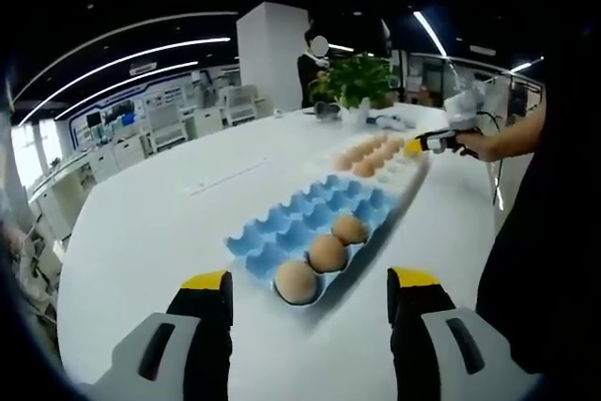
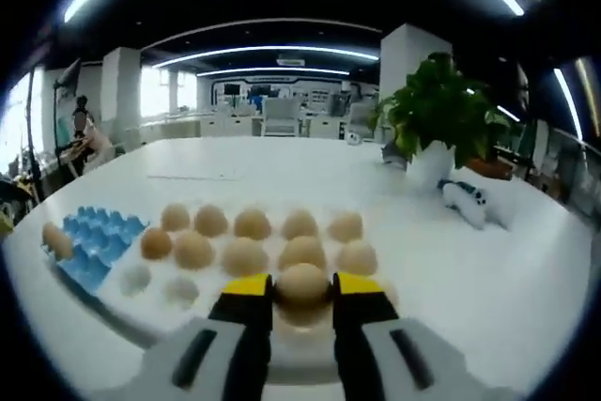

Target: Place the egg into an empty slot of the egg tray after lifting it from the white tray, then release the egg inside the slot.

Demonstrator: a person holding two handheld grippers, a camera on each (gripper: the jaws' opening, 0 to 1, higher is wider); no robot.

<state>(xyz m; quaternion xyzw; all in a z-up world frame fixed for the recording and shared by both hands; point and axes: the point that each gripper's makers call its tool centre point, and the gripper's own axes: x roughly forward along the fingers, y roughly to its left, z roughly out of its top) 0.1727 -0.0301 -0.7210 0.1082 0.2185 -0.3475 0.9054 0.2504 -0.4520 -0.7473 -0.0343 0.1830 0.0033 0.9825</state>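
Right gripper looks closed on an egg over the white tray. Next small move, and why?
Probably a short straight lift. The right gripper has its fingers closed on an egg that sits low among the other eggs on the white tray. Raising it first should clear those neighbours before carrying it toward the blue egg tray, which has many empty slots beside three eggs.

The left gripper view sits back and above the white worktop (image 1: 188,223), looking down the length of the blue egg tray (image 1: 300,218) toward the white tray (image 1: 380,157) beyond it. The right gripper view rides low and close over the white tray (image 2: 282,241), facing across the worktop (image 2: 488,269) toward a potted plant (image 2: 437,115). Both views share the two trays, the worktop and the plant (image 1: 355,80); the left view also catches the right claw (image 1: 418,146) at the white tray.
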